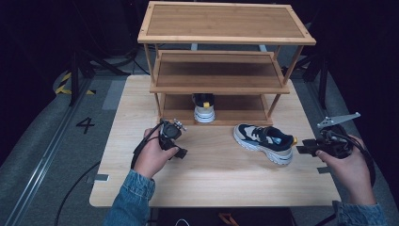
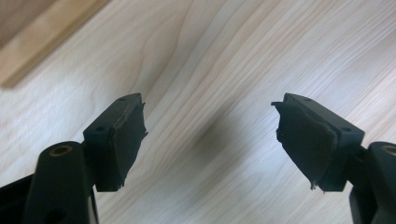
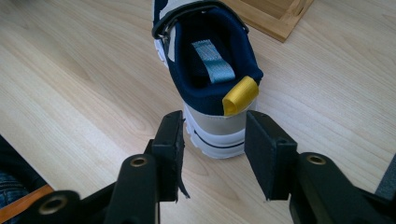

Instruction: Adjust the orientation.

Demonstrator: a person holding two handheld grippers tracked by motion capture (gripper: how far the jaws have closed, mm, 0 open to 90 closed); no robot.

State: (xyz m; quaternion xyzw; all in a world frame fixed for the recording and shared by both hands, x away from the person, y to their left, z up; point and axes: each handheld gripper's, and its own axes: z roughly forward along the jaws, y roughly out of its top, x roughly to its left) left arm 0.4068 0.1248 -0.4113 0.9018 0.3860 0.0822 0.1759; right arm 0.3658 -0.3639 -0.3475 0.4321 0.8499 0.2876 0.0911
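A child-size sneaker point(image 1: 264, 142), navy, beige and white, lies on the pale wooden table point(image 1: 207, 174) at about four o'clock from the table's middle, just in front of a three-tier bamboo shoe rack point(image 1: 221, 61). Its toe points toward nine o'clock and its heel toward three o'clock. A matching second sneaker point(image 1: 204, 108) already stands on the rack's bottom shelf, heel facing out.

The right gripper point(image 3: 212, 149) hovers just behind the loose sneaker's heel, its jaws partly spread on either side of the white sole edge, apparently not pressing yet. The left gripper point(image 1: 171, 141), at about eight o'clock from the table's middle, points down at bare tabletop with its jaws spread wide and nothing between them.

The shoe looks light. Its padded collar and fabric upper are soft and would likely crush under a pinch; the rubber sole and heel counter seem stiffer and grippier. The heel, low near the sole, looks like the firmest place to grasp. A yellow pull loop point(image 3: 240, 95) at the heel top is another option, though floppy.

No brand name or readable writing shows on the shoes. A "4" point(image 1: 85, 125) is marked on the floor at nine o'clock.
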